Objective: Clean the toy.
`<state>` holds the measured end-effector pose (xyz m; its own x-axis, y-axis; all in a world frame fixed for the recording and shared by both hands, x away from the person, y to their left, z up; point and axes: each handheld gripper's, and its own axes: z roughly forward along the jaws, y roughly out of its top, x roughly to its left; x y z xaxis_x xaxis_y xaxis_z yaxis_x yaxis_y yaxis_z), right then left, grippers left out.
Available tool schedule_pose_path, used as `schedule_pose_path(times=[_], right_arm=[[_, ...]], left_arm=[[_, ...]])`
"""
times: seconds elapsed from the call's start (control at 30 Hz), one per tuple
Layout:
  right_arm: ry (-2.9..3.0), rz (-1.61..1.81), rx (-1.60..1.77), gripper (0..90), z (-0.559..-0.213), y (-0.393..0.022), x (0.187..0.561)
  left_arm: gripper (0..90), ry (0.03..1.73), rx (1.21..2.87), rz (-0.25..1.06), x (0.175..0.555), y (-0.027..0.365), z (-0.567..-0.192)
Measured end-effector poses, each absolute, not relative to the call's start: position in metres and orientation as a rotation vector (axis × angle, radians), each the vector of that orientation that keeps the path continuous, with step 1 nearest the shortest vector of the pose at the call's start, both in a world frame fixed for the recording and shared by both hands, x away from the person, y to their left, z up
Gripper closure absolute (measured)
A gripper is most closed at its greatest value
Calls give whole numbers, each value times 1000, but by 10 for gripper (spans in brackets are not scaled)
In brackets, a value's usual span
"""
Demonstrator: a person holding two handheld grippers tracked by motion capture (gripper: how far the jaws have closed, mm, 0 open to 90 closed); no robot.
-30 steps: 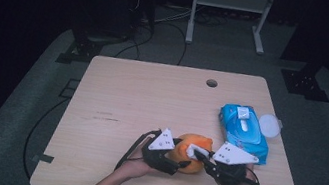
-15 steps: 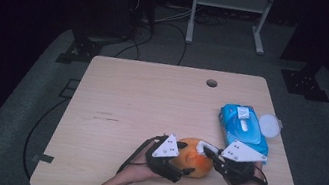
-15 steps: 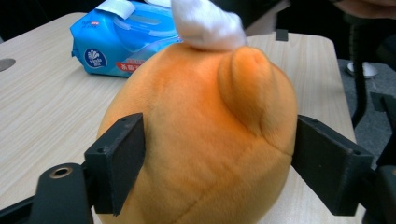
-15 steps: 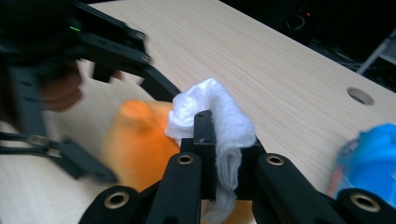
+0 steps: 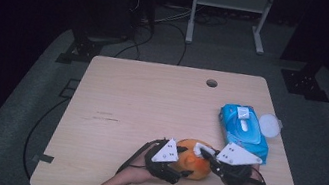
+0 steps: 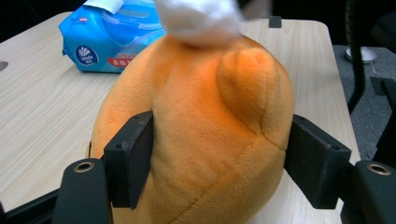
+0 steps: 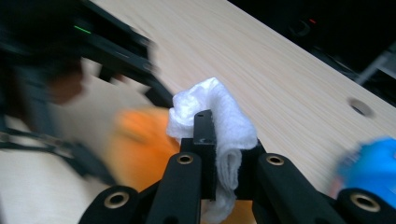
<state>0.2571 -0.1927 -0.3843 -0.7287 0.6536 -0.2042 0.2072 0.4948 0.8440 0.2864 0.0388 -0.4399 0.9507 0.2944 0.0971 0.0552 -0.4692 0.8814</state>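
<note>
Left gripper view: left gripper (image 6: 219,163) jaws, just closing, squeezed orange plush toy (image 6: 196,130); right gripper (image 7: 224,140) clamped white wipe (image 7: 219,116); wipes pack (image 5: 243,131) closed.

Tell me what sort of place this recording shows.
Probably a dark lab or studio recording bay: a lone wooden table with a cable hole, cables across grey floor, and a metal stand frame behind.

Left tool (image 5: 180,162): jaws have just been closing onto the orange toy (image 5: 194,158), which now sits nearer the desk's (image 5: 141,99) front edge. Right tool (image 5: 206,156): its white wipe (image 5: 199,149) now rests atop the toy.
</note>
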Motion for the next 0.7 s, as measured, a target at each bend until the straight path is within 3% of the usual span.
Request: schedule_pose_path(times=[0.2, 0.47, 0.7], right_arm=[[2202, 1128, 815, 829, -389, -217, 269], [2253, 1215, 728, 829, -383, -195, 256], [2228, 1201, 800, 829, -386, -211, 266]], left_arm=[[297, 264, 2033, 269, 291, 43, -440], [295, 277, 2033, 258, 293, 47, -440], [299, 333, 2002, 211, 302, 58, -440]])
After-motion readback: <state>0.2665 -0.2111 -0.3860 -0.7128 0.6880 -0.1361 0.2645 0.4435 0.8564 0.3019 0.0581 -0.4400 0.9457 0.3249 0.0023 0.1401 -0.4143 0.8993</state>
